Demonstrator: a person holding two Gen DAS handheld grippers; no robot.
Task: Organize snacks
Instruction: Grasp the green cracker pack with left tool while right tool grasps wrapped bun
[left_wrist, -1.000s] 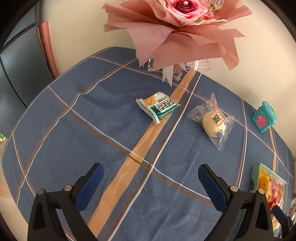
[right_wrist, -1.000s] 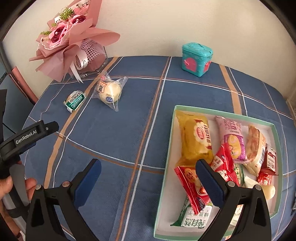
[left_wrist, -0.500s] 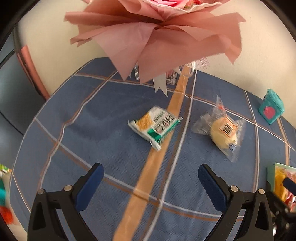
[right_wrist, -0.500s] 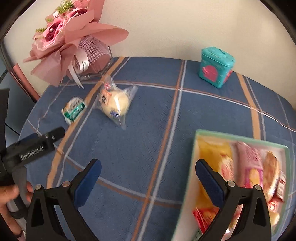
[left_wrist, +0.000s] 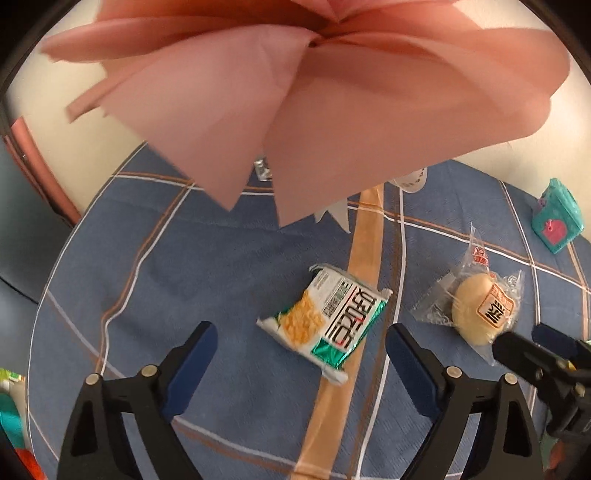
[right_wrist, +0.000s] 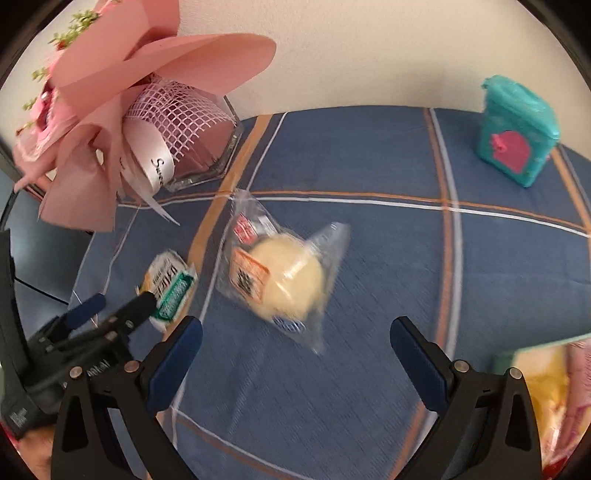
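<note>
green-white snack packet (left_wrist: 327, 320): Chinese print | bouquet ribbon (right_wrist: 155, 168): "Swe…"

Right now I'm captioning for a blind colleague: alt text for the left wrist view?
Open left gripper approaches a green-and-white snack packet on blue plaid tablecloth; a clear-wrapped yellow bun lies right, pink paper bouquet overhead.

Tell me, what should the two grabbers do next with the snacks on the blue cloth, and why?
Probably the left gripper should ease down and forward around the green snack packet, because its open jaws already frame it. The right gripper could likewise drop onto the wrapped bun just ahead of it. Both snacks lie loose on the tablecloth, outside the tray.
</note>
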